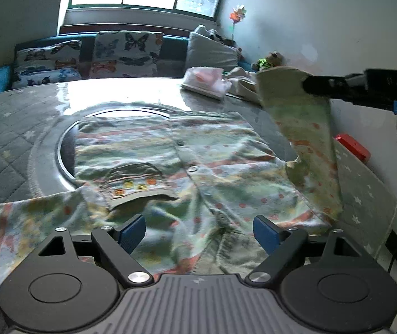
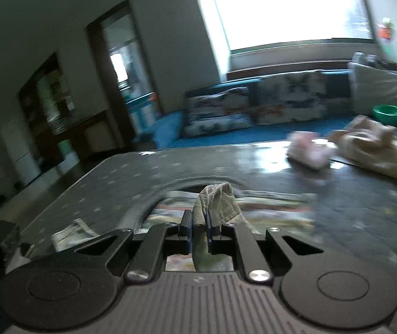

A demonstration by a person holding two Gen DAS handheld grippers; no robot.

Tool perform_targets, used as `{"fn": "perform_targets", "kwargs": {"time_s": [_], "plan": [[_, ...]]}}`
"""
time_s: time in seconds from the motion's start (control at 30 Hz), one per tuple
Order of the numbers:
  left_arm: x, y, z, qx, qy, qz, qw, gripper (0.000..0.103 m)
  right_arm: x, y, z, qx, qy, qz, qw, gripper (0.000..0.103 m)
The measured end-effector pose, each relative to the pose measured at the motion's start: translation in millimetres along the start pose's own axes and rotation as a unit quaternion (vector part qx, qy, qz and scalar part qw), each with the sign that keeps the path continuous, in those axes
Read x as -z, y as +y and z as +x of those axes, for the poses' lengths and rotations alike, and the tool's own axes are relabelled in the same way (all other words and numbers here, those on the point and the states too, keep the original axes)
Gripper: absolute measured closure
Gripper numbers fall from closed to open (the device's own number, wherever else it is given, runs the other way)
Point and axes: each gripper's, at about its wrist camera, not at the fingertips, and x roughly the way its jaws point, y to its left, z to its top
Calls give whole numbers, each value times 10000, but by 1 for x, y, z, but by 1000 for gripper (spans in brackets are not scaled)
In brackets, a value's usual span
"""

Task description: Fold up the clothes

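A patterned green and pink child's shirt (image 1: 187,167) with buttons and a chest pocket lies spread on the grey table (image 1: 12,128). My left gripper (image 1: 198,235) is open, its blue pads low over the shirt's near edge, touching nothing that I can see. My right gripper (image 1: 308,85) is shut on the shirt's sleeve cuff (image 1: 279,83) and holds the sleeve (image 1: 307,144) lifted at the right. In the right wrist view the right gripper (image 2: 199,222) pinches the ribbed cuff (image 2: 218,197) above the shirt.
A folded pink garment (image 1: 205,82) and a cream pile (image 1: 240,83) lie at the table's far right. A red object (image 1: 353,146) sits by the right wall. A sofa with butterfly cushions (image 1: 126,54) stands behind the table. A round inset (image 1: 67,139) shows under the shirt.
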Motion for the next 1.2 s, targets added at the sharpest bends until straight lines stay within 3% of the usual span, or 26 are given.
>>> {"fn": "perform_targets", "kwargs": {"time_s": [0.27, 0.47, 0.63, 0.9, 1.0, 1.2], "plan": [[7, 18, -10, -104, -81, -228, 9997, 16, 14, 46, 50, -449, 502, -360, 9971, 94], [8, 26, -14, -184, -105, -328, 9992, 16, 29, 48, 50, -556, 721, -441, 9949, 83], [2, 22, -16, -108, -214, -285, 9993, 17, 39, 20, 27, -146, 891, -545, 9944, 83], [-6, -5, 6, 299, -113, 16, 9995, 26, 93, -42, 12, 612, 1552, -86, 9859, 84], [-8, -10, 16, 343, -20, 72, 9994, 32, 95, -51, 7, 655, 1491, 15, 9866, 86], [-9, -8, 33, 389, 133, -2, 9992, 44, 63, -48, 22, 714, 1064, -299, 9913, 84]]}}
